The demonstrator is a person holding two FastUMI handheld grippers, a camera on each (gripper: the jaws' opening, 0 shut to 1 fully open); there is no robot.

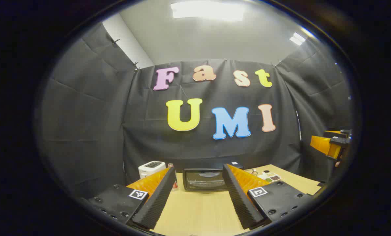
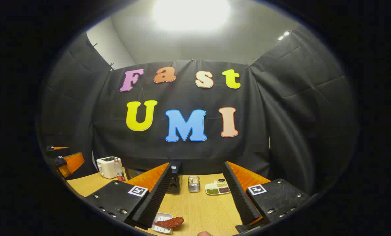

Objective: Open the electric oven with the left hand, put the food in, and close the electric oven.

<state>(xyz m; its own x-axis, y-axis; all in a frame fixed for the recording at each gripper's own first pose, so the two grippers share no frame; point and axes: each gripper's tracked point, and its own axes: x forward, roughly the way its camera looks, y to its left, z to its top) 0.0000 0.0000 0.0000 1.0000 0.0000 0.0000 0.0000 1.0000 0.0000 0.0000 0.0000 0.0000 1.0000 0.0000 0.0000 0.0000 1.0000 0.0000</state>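
The left gripper hangs above the wooden table with its fingers spread wide and nothing between them; straight ahead, framed by the two fingers, stands the one electric oven, its glass door closed, well apart from the tips. One white toaster sits to the oven's left. The right gripper is likewise released and empty; one piece of reddish food lies on one small white tray, near its left finger. Farther back stand one metal holder, one divided dish and one bottle.
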